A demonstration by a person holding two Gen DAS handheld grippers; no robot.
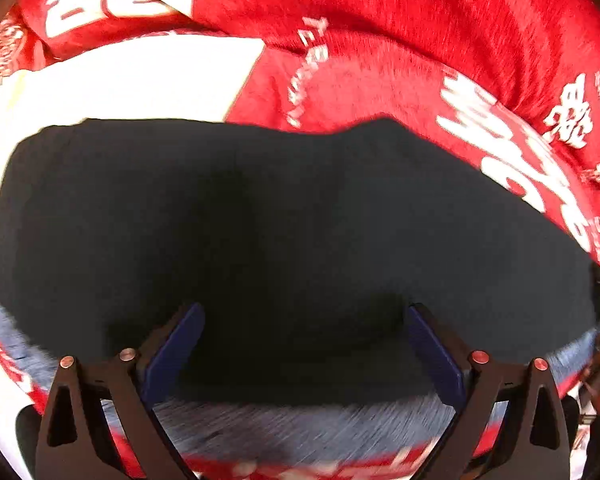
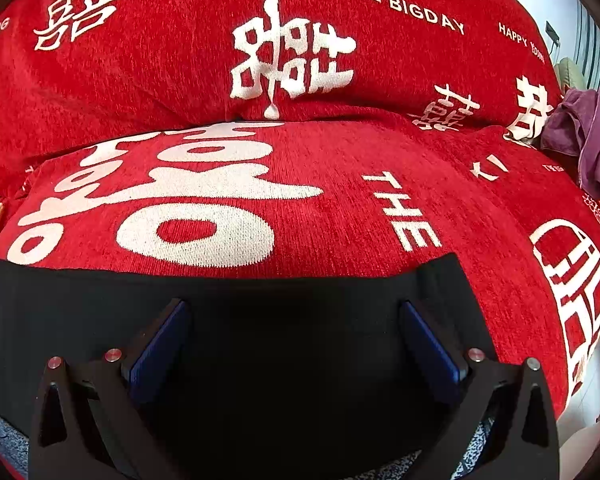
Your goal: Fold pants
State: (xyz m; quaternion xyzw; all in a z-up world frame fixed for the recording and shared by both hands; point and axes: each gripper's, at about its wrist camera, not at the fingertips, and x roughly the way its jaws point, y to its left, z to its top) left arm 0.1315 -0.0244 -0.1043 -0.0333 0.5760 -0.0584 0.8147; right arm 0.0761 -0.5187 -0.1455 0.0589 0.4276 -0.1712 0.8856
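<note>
The black pants (image 1: 284, 216) lie spread flat on a red sofa cover with white characters. In the left wrist view my left gripper (image 1: 304, 316) is open, its blue-padded fingers (image 1: 180, 344) standing wide apart over the near part of the pants, holding nothing. In the right wrist view the pants (image 2: 100, 300) show as a dark band across the bottom, with their right end near the right finger. My right gripper (image 2: 294, 312) is open over the pants, its blue pads (image 2: 432, 344) wide apart and empty.
The red sofa cover (image 2: 340, 208) covers the seat and the back cushions (image 2: 180, 60). A purple cloth (image 2: 584, 132) lies at the far right of the seat. A grey speckled fabric (image 1: 300, 428) shows below the pants. The sofa's front edge drops off at right (image 2: 592, 384).
</note>
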